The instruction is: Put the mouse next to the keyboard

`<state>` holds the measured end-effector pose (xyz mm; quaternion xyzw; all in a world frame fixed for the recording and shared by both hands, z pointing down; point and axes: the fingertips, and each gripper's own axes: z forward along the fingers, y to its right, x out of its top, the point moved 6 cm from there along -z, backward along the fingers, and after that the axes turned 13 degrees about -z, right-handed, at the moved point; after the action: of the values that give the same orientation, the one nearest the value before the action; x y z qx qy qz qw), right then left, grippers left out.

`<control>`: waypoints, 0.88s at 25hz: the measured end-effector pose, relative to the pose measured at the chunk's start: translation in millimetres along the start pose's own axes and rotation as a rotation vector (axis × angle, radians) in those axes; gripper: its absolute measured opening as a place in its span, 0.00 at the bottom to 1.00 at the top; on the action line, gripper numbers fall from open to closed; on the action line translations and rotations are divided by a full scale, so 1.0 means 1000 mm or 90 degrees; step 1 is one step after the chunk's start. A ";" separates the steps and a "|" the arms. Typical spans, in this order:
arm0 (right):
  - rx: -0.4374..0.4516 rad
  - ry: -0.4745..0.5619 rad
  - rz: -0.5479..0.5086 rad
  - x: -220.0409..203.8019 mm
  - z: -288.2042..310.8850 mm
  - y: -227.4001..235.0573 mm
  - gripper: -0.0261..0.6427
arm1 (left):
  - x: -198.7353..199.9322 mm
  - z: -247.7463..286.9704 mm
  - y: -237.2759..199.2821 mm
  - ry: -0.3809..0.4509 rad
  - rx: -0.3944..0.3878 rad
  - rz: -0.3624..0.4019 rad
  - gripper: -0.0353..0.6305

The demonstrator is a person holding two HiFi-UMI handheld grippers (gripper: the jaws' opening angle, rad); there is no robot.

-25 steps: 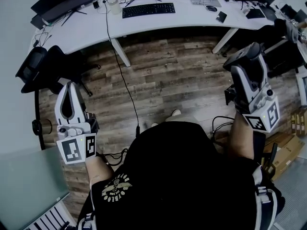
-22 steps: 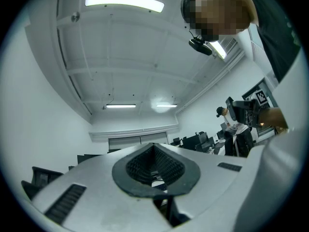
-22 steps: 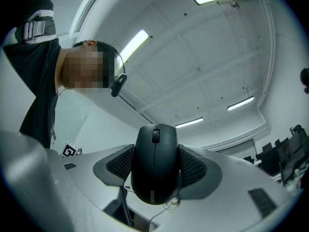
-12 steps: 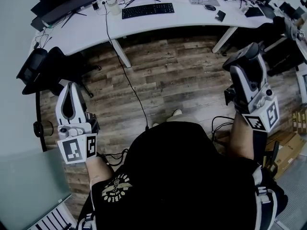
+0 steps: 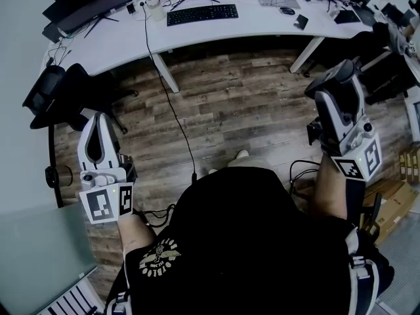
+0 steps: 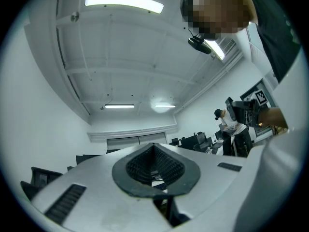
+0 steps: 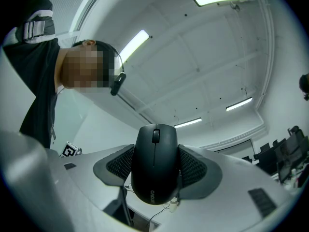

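The mouse (image 7: pixel 154 163) is clamped between the fingers (image 7: pixel 194 167) of the right gripper (image 5: pixel 336 77), gripped across its two flanks with its wheel end turned upward. It is probably held this way so that it can be carried level and set down flat on the desk (image 5: pixel 118 41). The keyboard (image 5: pixel 202 13) lies on that desk, well apart from both grippers, with the wooden floor (image 5: pixel 236 110) between, so the carry is judged to be at an early stage.

The fingers (image 6: pixel 140 167) of the left gripper (image 5: pixel 97 120) are pressed together with nothing between them. It is judged to be kept aside, since only one gripper is needed.

Both grippers are held out at the person's sides, pointed toward the desk and tilted upward. Ceiling lights are seen in both gripper views.
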<state>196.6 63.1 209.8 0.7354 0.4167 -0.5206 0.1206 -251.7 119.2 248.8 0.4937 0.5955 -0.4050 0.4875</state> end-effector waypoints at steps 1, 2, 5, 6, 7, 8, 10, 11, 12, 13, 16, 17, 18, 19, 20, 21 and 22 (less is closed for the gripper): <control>0.000 0.000 0.001 0.000 0.000 0.000 0.47 | 0.000 0.000 0.000 -0.001 0.001 0.000 0.06; 0.000 -0.001 0.002 0.000 0.000 0.000 0.47 | -0.001 -0.001 0.000 -0.001 0.001 -0.001 0.06; 0.002 -0.001 0.004 0.000 0.000 0.002 0.47 | 0.000 0.000 0.001 -0.001 0.001 -0.001 0.06; 0.003 -0.001 0.004 0.000 0.001 0.002 0.47 | 0.000 0.001 0.001 -0.001 0.001 -0.001 0.06; 0.004 -0.001 0.004 0.000 0.002 0.002 0.47 | 0.000 0.002 0.001 -0.001 0.002 -0.001 0.06; 0.005 -0.001 0.004 -0.001 0.002 0.002 0.47 | 0.000 0.002 0.000 -0.001 0.002 -0.001 0.06; 0.005 -0.002 0.004 -0.001 0.002 0.002 0.47 | -0.001 0.002 0.000 -0.002 0.003 -0.001 0.06; 0.005 -0.002 0.004 -0.001 0.003 0.002 0.47 | -0.002 0.002 0.000 -0.002 0.003 -0.001 0.06; 0.005 -0.002 0.004 -0.002 0.003 0.003 0.47 | -0.001 0.003 0.000 -0.002 0.002 -0.001 0.06; 0.004 -0.002 0.003 -0.002 0.004 0.003 0.47 | -0.001 0.004 -0.001 -0.001 0.002 -0.001 0.06; 0.004 -0.003 0.000 -0.003 0.008 0.002 0.47 | -0.002 0.006 -0.004 -0.002 0.002 -0.001 0.06; 0.005 -0.004 -0.001 -0.004 0.009 0.002 0.47 | -0.003 0.006 -0.005 -0.003 0.002 -0.002 0.06; 0.005 -0.005 -0.002 -0.004 0.011 0.001 0.47 | -0.004 0.007 -0.007 -0.004 0.002 -0.003 0.06; 0.006 -0.005 -0.002 -0.005 0.013 0.001 0.47 | -0.005 0.008 -0.009 -0.005 0.003 -0.003 0.06; 0.008 -0.006 -0.002 -0.006 0.016 0.001 0.47 | -0.005 0.009 -0.011 -0.006 0.004 -0.004 0.06; 0.009 -0.006 -0.001 -0.007 0.018 0.001 0.47 | -0.004 0.009 -0.012 -0.006 0.006 -0.004 0.06; 0.010 -0.007 0.000 -0.008 0.019 0.001 0.47 | -0.005 0.010 -0.013 -0.007 0.007 -0.004 0.06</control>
<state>183.6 46.7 208.2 0.7331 0.4123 -0.5280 0.1172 -262.7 106.6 251.4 0.4925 0.5922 -0.4123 0.4866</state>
